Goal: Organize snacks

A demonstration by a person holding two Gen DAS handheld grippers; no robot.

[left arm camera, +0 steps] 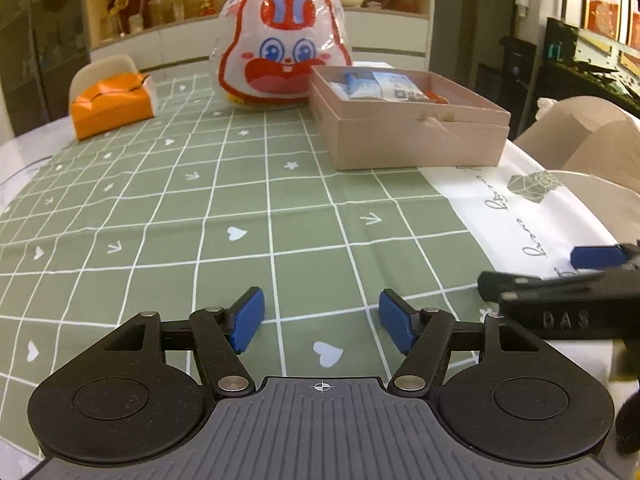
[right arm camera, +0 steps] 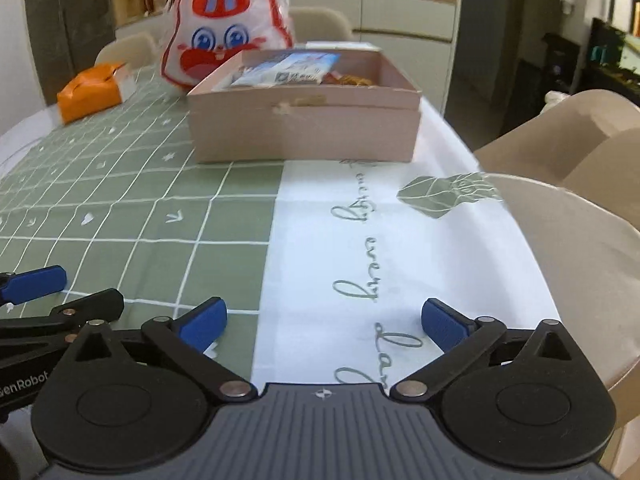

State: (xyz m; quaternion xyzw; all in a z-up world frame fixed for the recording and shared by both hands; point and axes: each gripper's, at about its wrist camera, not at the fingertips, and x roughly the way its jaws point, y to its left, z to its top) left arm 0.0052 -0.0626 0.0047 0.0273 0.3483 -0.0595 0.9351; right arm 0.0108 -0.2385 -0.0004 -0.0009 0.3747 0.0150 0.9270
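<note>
A pink cardboard box (left arm camera: 416,140) (right arm camera: 304,128) stands on the table and holds several snack packets (left arm camera: 380,86) (right arm camera: 288,70). Behind it leans a rabbit-faced snack bag (left arm camera: 280,48) (right arm camera: 224,28) in red and white. My left gripper (left arm camera: 322,318) hovers low over the green checked cloth, well short of the box, open and empty. My right gripper (right arm camera: 324,326) hangs over the white part of the cloth, open wide with nothing between its fingers. One blue pad of the right gripper (left arm camera: 598,257) shows at the right edge of the left wrist view.
An orange folded box (left arm camera: 112,106) (right arm camera: 90,92) sits at the far left of the table. Beige chairs (right arm camera: 568,152) stand along the right side, and the table edge (right arm camera: 520,240) curves there. A shelf with ornaments (left arm camera: 160,4) lines the back wall.
</note>
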